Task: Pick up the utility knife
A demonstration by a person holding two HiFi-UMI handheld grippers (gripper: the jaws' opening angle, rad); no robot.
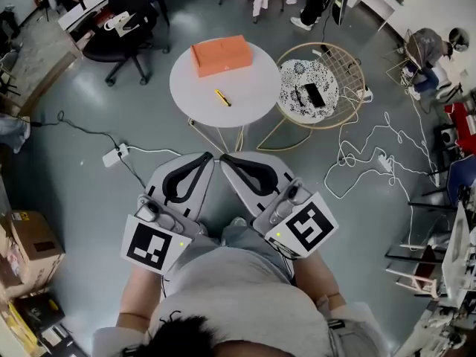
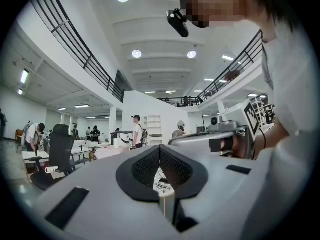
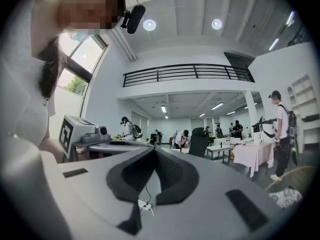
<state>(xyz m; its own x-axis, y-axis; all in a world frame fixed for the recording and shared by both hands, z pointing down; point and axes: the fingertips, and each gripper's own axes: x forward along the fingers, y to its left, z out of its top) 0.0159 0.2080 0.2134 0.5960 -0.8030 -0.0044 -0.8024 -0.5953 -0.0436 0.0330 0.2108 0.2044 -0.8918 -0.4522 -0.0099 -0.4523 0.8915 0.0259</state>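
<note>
The utility knife [image 1: 222, 97], small and yellow, lies on the round white table [image 1: 253, 91] ahead of me in the head view. It is in neither gripper view. Both grippers are held low and close to my body, well short of the table. The left gripper [image 1: 207, 157] [image 2: 160, 147] has its jaw tips pressed together with nothing between them. Beside it, the right gripper [image 1: 224, 158] [image 3: 154, 149] is likewise shut and empty. The two gripper tips almost touch each other and point toward the table.
An orange box [image 1: 221, 55] sits on the table's far side. A wire chair with a speckled cushion [image 1: 309, 88] stands right of the table. A power strip [image 1: 114, 155] and white cables [image 1: 372, 147] lie on the floor. An office chair [image 1: 123, 28] stands at the far left.
</note>
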